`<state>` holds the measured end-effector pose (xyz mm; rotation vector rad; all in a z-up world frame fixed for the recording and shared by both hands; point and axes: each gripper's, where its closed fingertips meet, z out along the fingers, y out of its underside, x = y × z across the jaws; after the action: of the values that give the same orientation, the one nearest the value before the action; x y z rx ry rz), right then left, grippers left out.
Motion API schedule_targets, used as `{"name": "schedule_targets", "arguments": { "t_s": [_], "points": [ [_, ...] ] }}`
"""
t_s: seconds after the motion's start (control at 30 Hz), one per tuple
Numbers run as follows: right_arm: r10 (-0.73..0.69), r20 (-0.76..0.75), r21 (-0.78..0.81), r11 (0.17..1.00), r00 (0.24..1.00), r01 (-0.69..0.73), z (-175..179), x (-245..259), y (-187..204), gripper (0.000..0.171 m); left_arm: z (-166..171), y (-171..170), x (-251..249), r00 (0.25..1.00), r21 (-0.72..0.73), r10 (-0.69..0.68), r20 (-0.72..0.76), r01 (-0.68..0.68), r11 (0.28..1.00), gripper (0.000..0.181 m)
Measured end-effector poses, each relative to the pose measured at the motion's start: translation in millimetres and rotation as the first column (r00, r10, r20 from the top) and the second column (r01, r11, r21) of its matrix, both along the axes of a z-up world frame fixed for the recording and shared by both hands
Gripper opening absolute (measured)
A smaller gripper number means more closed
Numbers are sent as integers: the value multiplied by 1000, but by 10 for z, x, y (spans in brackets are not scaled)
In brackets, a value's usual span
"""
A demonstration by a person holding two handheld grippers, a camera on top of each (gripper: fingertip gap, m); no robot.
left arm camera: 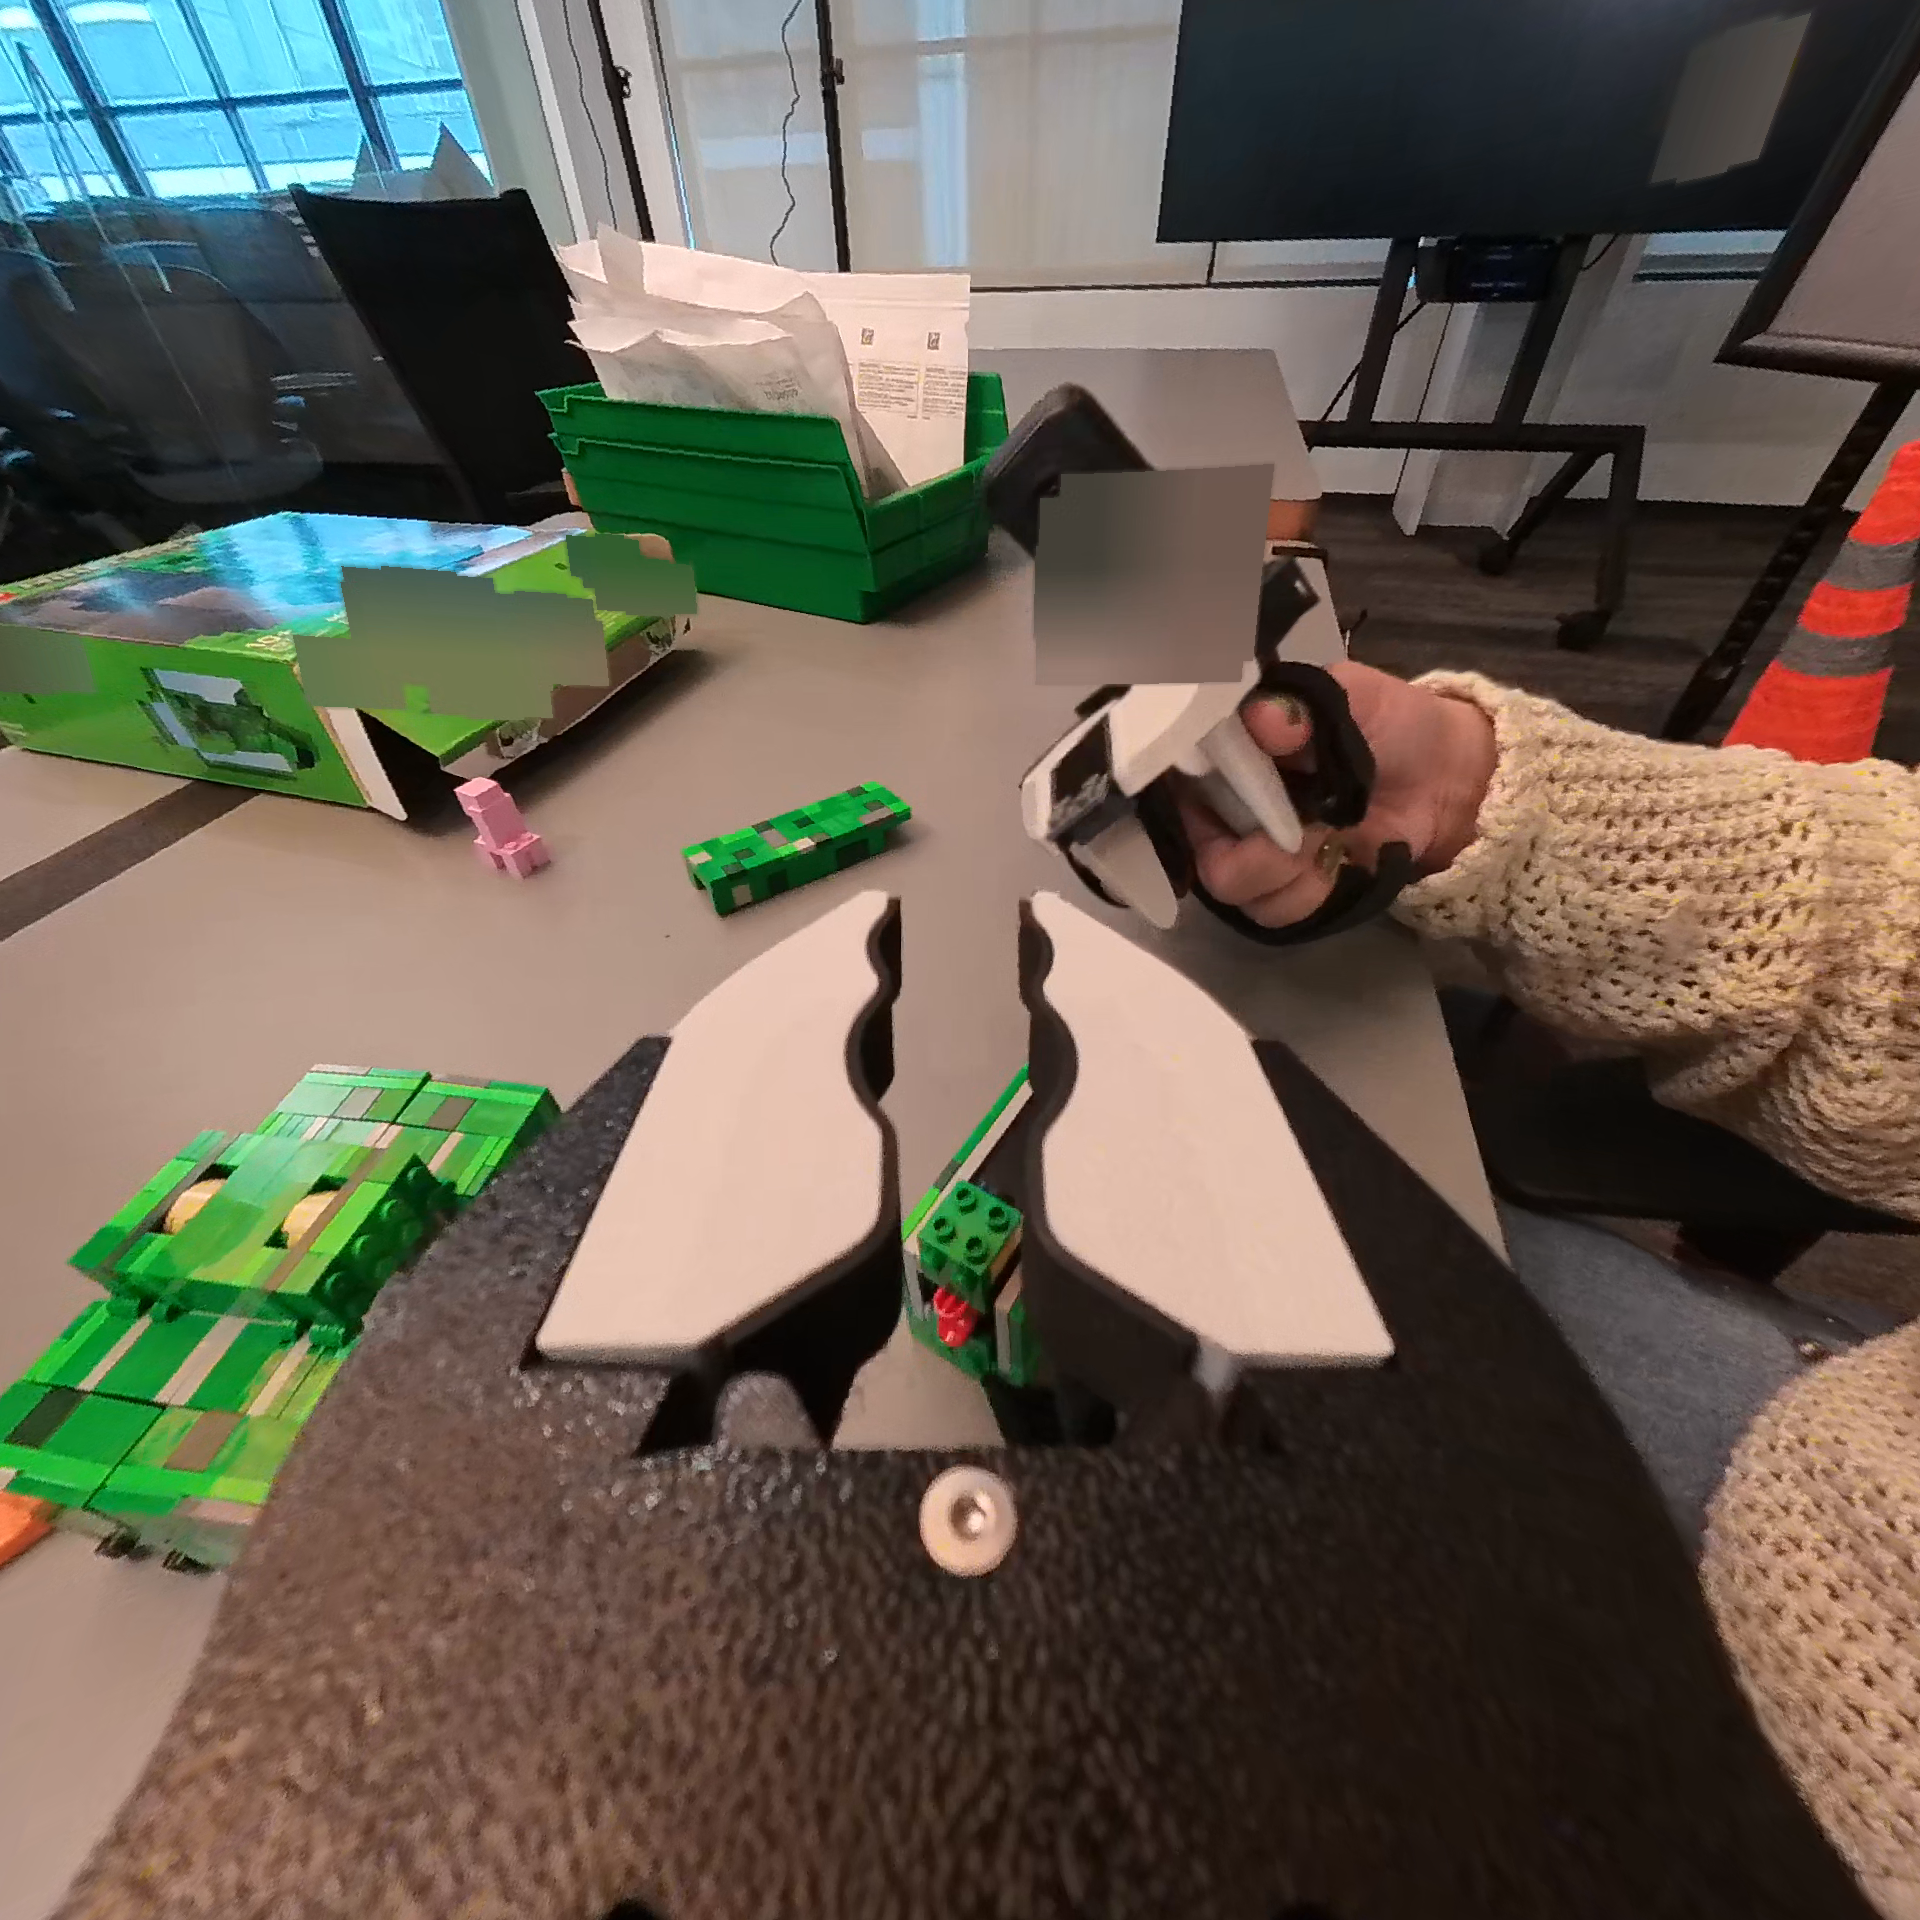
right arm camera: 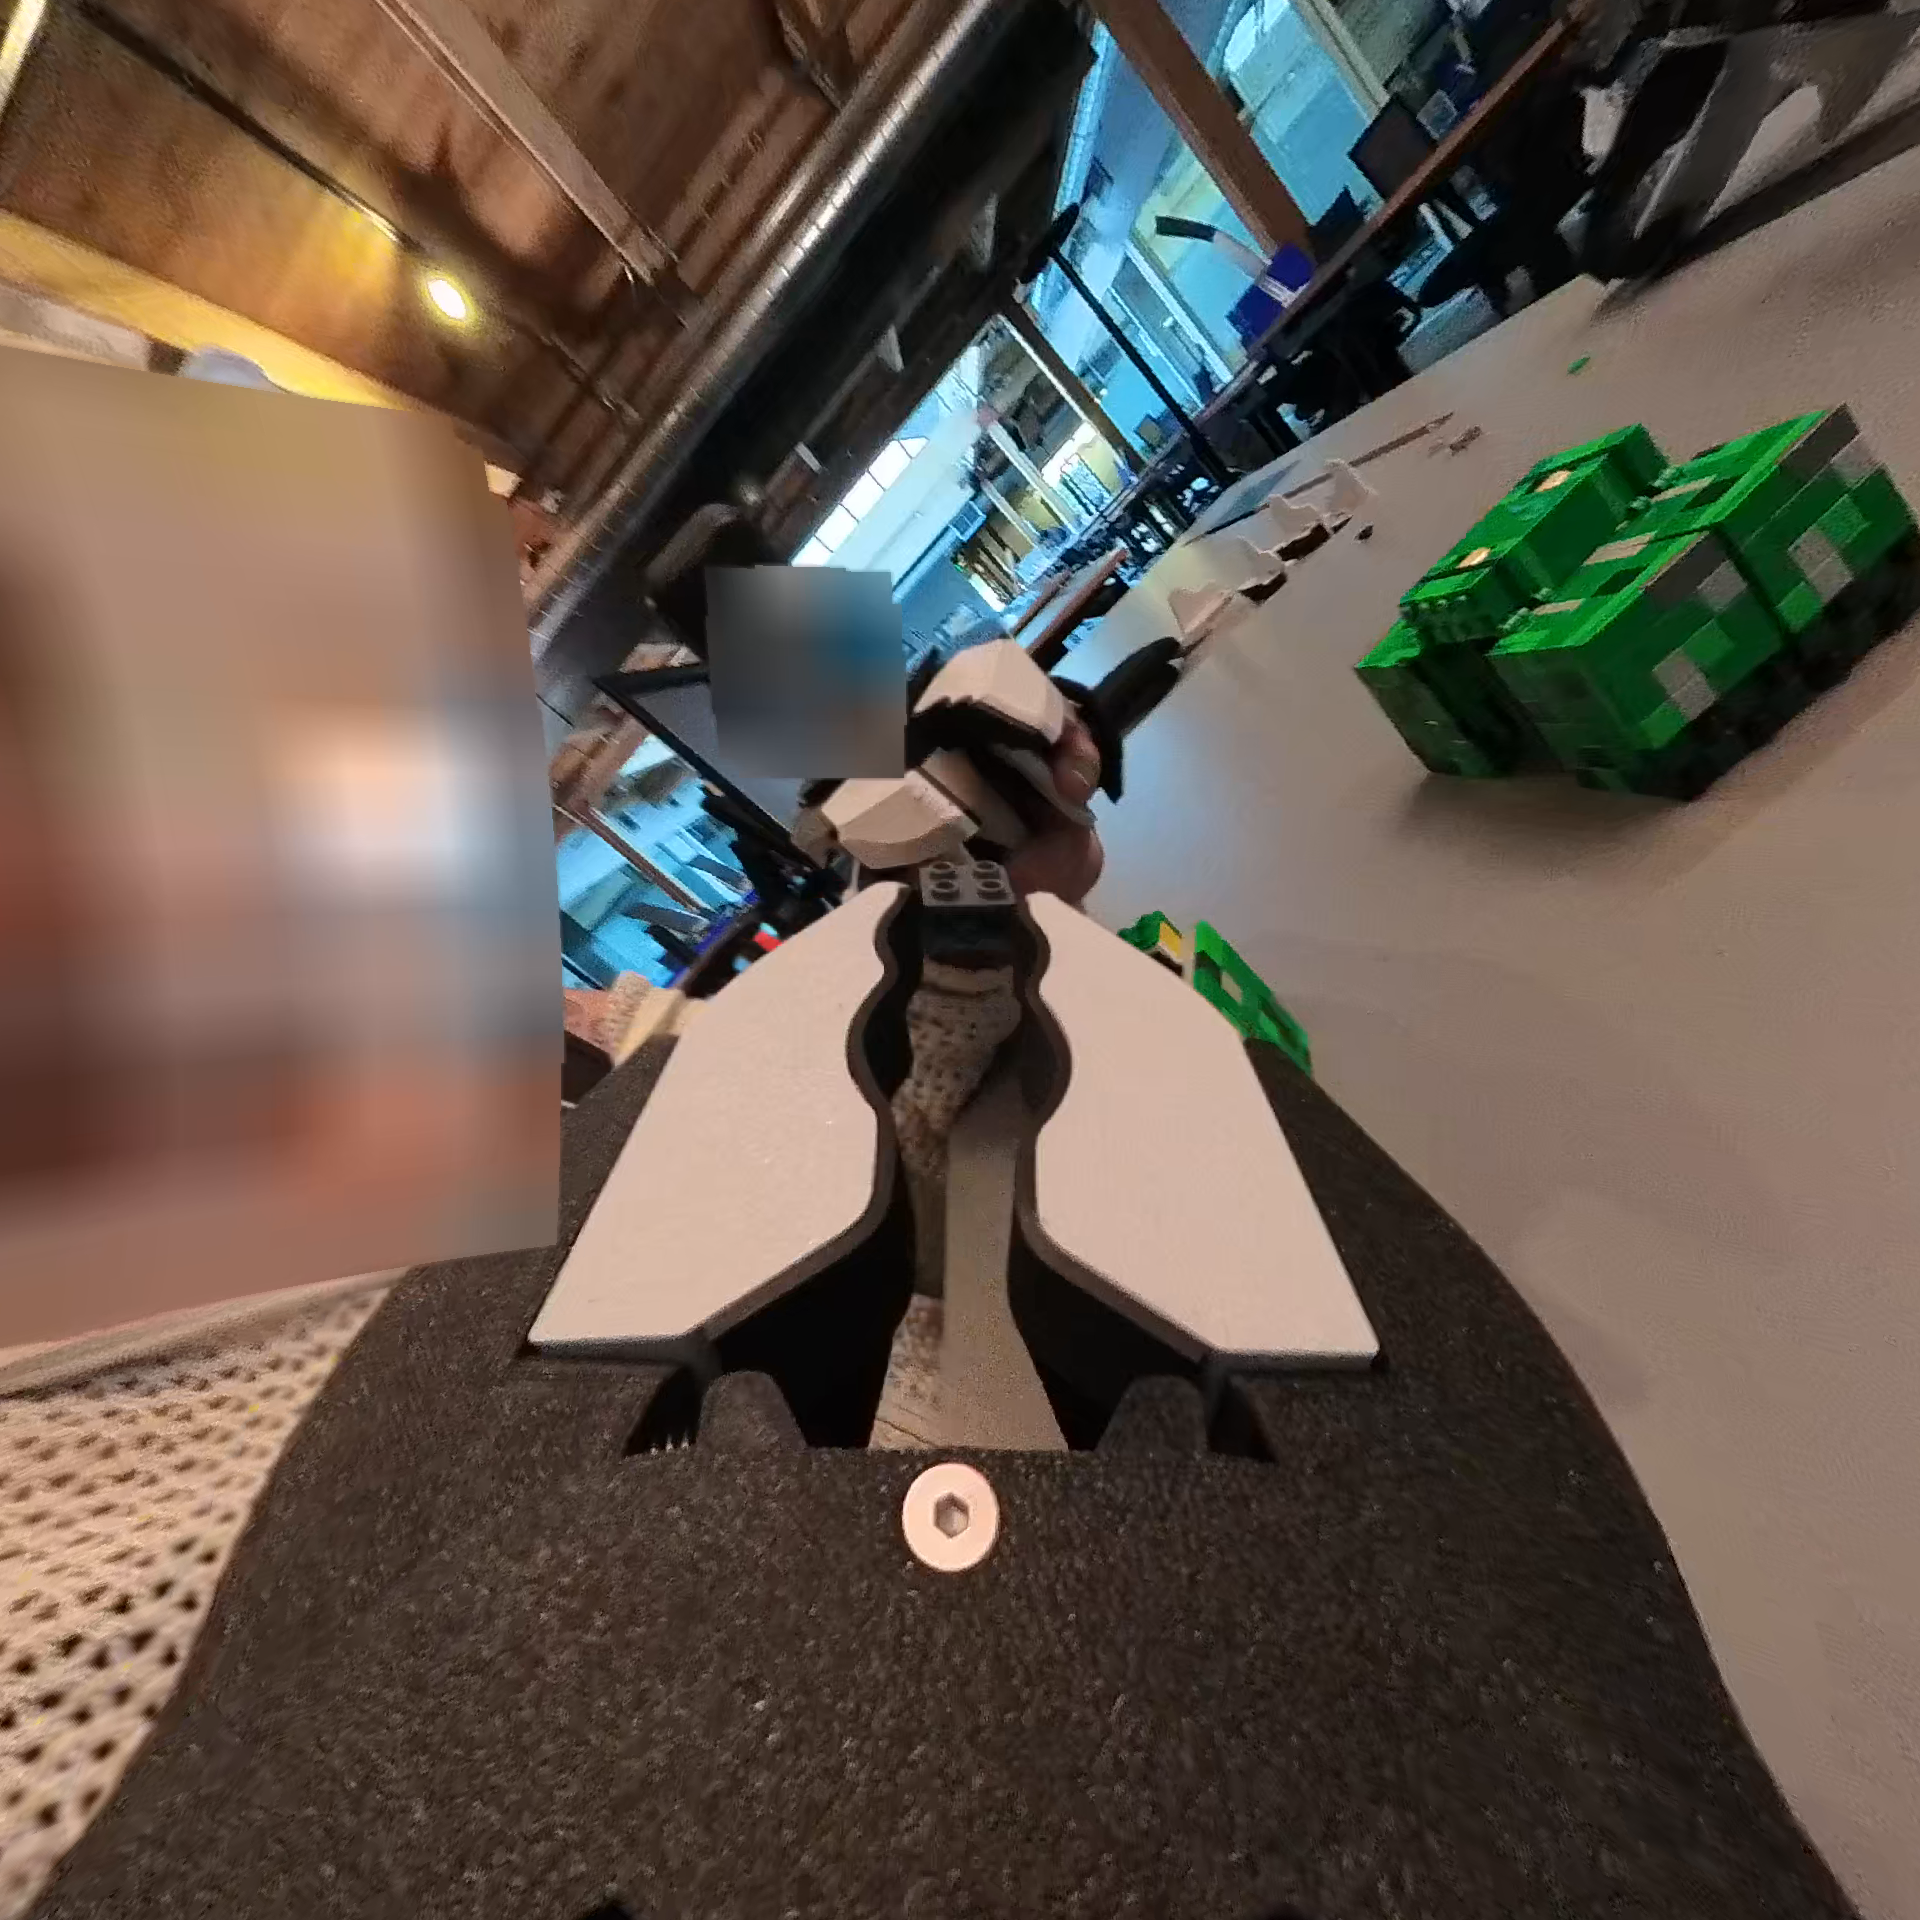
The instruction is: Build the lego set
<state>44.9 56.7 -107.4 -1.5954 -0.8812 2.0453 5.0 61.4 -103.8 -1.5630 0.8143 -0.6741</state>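
Note:
My left gripper is shut on a small green assembly with a studded top and a red part. The assembly sits deep between the fingers, partly hidden by the right finger. My right gripper is shut on a dark grey 2x2 brick at its fingertips and points at the left gripper. In the left wrist view the right gripper hovers ahead and to the right, in a hand with a cream sleeve. A large green build lies on the grey table at the left and also shows in the right wrist view.
A flat green studded strip and a pink pig figure lie mid-table. The open set box is at far left. Stacked green bins with paper bags stand behind. An orange cone and a screen stand are off the table's right. The left gripper's tips are roughly 5 cm from the right gripper's.

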Motion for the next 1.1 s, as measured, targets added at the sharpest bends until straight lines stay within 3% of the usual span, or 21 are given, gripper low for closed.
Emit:
{"name": "schedule_targets", "arguments": {
  "t_s": [0.27,0.63,0.9,1.1],
  "points": [
    [-94,217,295,955,972,26,-375,26,-42,16,-83,-12,47,998,6,-11,-60,12,1000,17],
    [-73,236,336,942,969,-11,-444,-3,-103,16,-123,-27,67,997,-9,-26,-71,25,1000,14],
    [-190,242,610,792,951,3,-502,-51,-127,16,-153,-30,73,994,3,-20,-104,21,1000,13],
    [-230,235,657,754,944,20,-509,-45,-99,16,-151,-30,67,995,1,-20,-102,20,1000,12]
  ]
}}
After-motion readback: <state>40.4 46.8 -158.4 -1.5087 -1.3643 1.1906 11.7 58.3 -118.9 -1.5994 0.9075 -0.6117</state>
